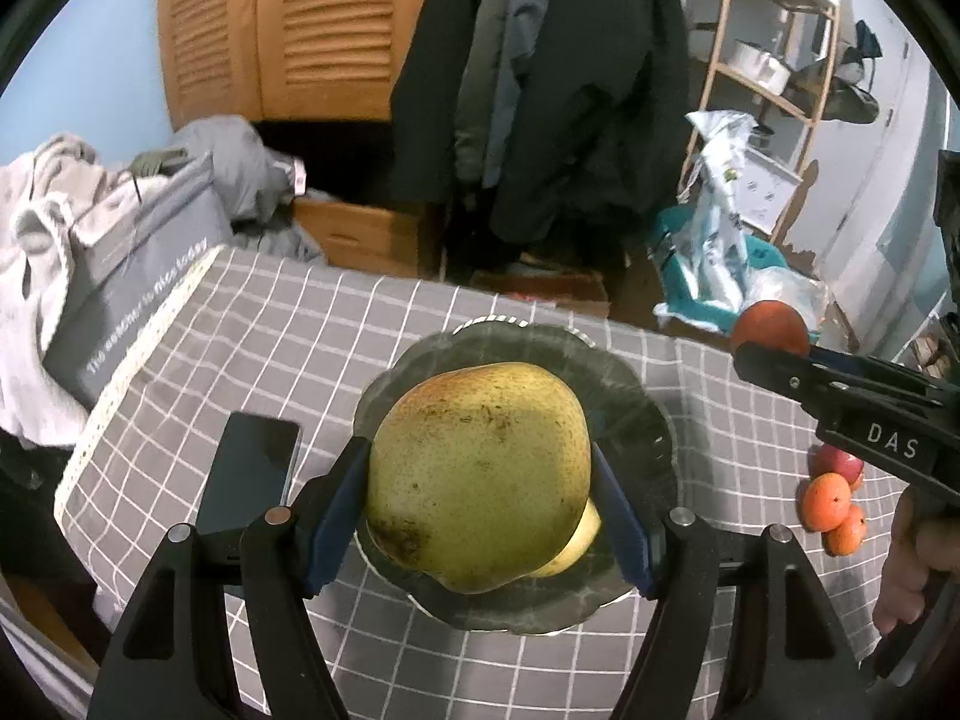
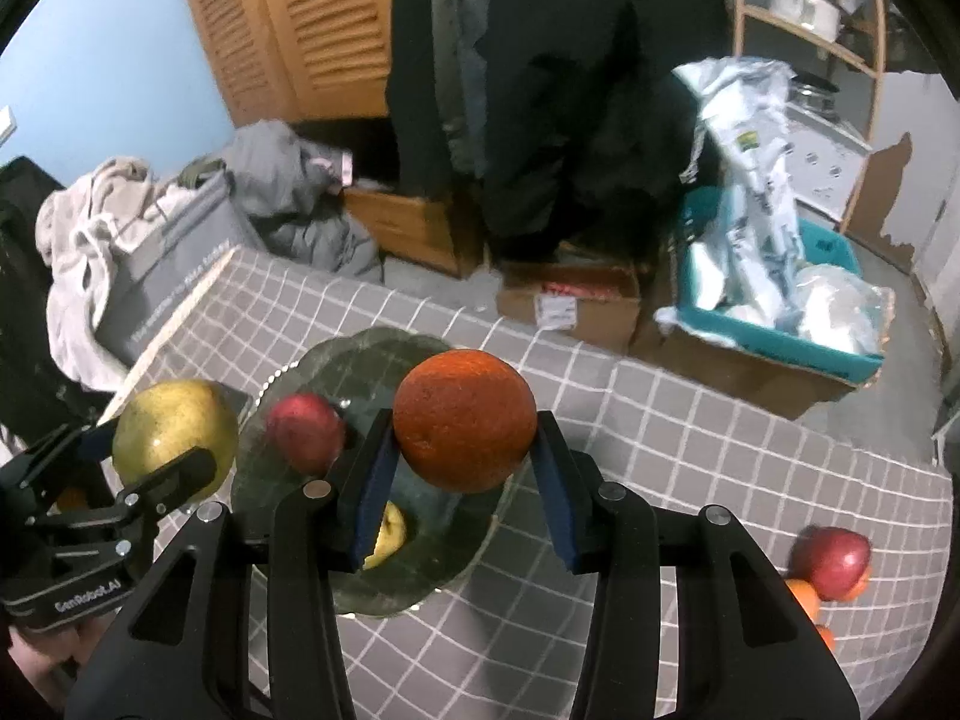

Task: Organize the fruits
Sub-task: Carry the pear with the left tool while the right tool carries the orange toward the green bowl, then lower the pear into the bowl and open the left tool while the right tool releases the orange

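Beneath the big pear (image 1: 477, 474), a yellow fruit (image 1: 579, 546) on the plate (image 1: 636, 420) shows only its edge, kind unclear.
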`<act>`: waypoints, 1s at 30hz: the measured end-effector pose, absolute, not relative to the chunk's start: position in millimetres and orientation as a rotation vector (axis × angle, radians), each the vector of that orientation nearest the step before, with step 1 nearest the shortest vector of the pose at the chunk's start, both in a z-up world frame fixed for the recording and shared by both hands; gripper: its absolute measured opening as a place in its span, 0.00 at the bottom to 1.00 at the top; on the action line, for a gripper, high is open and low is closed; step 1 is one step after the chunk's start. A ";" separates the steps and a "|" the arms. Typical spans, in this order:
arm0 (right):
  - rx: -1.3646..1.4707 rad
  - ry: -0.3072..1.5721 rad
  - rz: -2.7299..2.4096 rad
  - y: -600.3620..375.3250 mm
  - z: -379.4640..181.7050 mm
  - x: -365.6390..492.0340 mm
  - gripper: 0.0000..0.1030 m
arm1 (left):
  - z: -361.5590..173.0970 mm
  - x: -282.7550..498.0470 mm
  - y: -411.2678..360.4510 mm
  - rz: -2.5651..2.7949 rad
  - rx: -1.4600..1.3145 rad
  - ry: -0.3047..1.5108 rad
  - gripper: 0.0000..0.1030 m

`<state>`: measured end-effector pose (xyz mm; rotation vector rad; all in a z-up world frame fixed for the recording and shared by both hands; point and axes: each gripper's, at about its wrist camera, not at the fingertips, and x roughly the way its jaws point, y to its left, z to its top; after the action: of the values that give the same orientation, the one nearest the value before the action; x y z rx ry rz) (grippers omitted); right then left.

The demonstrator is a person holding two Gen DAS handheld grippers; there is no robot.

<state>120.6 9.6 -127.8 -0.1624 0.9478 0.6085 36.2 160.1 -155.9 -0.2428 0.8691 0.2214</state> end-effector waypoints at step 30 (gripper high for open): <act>-0.243 1.124 0.614 49.3 -200.9 122.8 0.42 | -231.1 50.5 170.7 0.244 -0.280 1.061 0.72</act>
<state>122.8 49.3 -200.9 -0.2429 1.1243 0.6138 50.5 170.7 -231.1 -0.2797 1.0609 0.2439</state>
